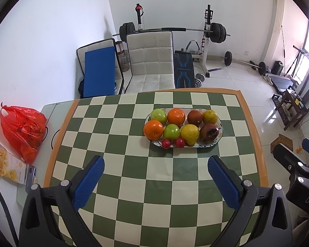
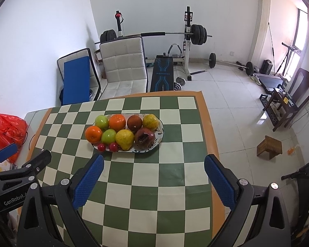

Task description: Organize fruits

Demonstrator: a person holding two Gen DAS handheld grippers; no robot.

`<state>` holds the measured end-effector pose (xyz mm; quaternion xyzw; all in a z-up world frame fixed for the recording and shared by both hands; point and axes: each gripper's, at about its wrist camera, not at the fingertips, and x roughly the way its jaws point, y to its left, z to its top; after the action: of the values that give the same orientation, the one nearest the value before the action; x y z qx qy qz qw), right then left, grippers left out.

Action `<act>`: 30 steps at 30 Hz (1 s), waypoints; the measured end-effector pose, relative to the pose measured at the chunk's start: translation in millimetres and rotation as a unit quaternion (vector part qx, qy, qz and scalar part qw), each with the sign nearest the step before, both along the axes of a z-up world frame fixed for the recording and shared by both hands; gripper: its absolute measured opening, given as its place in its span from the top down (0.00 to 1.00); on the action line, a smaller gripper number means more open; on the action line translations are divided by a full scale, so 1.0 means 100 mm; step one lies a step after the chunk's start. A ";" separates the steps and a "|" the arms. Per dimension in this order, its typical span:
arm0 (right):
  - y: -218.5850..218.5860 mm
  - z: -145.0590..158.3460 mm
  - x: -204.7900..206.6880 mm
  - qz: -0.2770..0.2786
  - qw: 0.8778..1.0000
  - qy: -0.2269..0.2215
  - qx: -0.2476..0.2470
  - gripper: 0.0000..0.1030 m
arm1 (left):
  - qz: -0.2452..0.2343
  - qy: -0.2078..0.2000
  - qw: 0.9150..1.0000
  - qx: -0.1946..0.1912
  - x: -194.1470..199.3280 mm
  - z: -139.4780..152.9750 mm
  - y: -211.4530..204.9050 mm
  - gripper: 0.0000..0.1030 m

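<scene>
Both jaws are spread wide and empty: the left gripper (image 1: 155, 164) and right gripper (image 2: 153, 163). At 12 o'clock the plate (image 1: 220, 134) holds smooth, firm, rollable fruit; the orange (image 1: 153, 129) would best be gripped across its middle.

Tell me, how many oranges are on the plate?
2. One orange sits at the plate's front left end, the other orange in the back row, second from the left. The red bag may hide more.
</scene>
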<state>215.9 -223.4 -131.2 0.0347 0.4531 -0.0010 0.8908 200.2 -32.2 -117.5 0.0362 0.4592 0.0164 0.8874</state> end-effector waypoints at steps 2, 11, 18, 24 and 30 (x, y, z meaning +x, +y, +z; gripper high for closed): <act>0.00 0.03 -0.01 0.000 1.000 -0.002 0.000 0.03 | 0.000 -0.004 1.000 0.000 -0.01 0.02 0.00 0.00; 0.01 0.09 -0.03 0.000 1.000 -0.008 0.001 0.03 | 0.001 -0.013 1.000 -0.001 -0.04 0.07 0.03 0.00; 0.02 0.10 -0.03 0.000 1.000 -0.008 0.004 0.03 | 0.000 -0.015 1.000 0.002 -0.05 0.09 0.05 0.00; 0.03 0.10 -0.03 0.000 1.000 -0.010 0.001 0.03 | 0.002 -0.016 1.000 0.001 -0.05 0.10 0.05 0.00; 0.03 0.10 -0.04 -0.001 1.000 -0.011 0.002 0.03 | 0.000 -0.017 1.000 0.002 -0.05 0.09 0.05 0.00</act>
<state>212.4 -220.0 -121.1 0.0370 0.4435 -0.0008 0.8955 194.8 -26.9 -108.1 0.0374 0.4440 0.0182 0.8951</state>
